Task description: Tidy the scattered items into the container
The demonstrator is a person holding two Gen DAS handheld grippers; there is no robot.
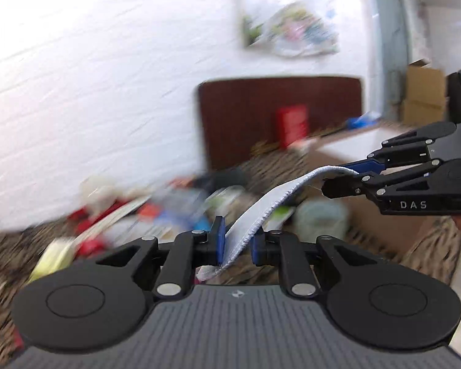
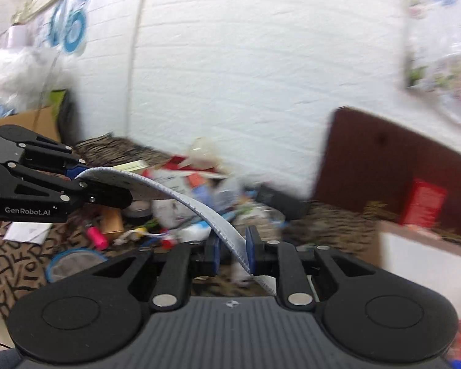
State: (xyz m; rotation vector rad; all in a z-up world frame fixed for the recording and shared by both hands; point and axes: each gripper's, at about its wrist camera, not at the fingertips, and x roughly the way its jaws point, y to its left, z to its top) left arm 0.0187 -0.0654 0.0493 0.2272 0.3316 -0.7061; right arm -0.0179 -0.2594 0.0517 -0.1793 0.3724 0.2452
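Observation:
A pale grey cloth strip [image 1: 270, 203] with a stitched edge arches through the air between both grippers. In the left wrist view my left gripper [image 1: 236, 244] is shut on one end of it. My right gripper [image 1: 342, 180] comes in from the right and pinches the other end. The right wrist view shows the same strip [image 2: 175, 193] running from my right gripper [image 2: 234, 250], shut on it, up to my left gripper [image 2: 78, 176] at the left. Below lies a blurred pile of scattered items [image 2: 181, 212] on a patterned cover.
A dark red-brown board [image 1: 279, 117] leans on the white brick wall with a red box [image 1: 292, 124] before it. Brown cardboard [image 1: 375, 224] lies under the right gripper. A round teal-rimmed thing [image 2: 72, 261] and a pink marker [image 2: 96, 235] lie at the lower left.

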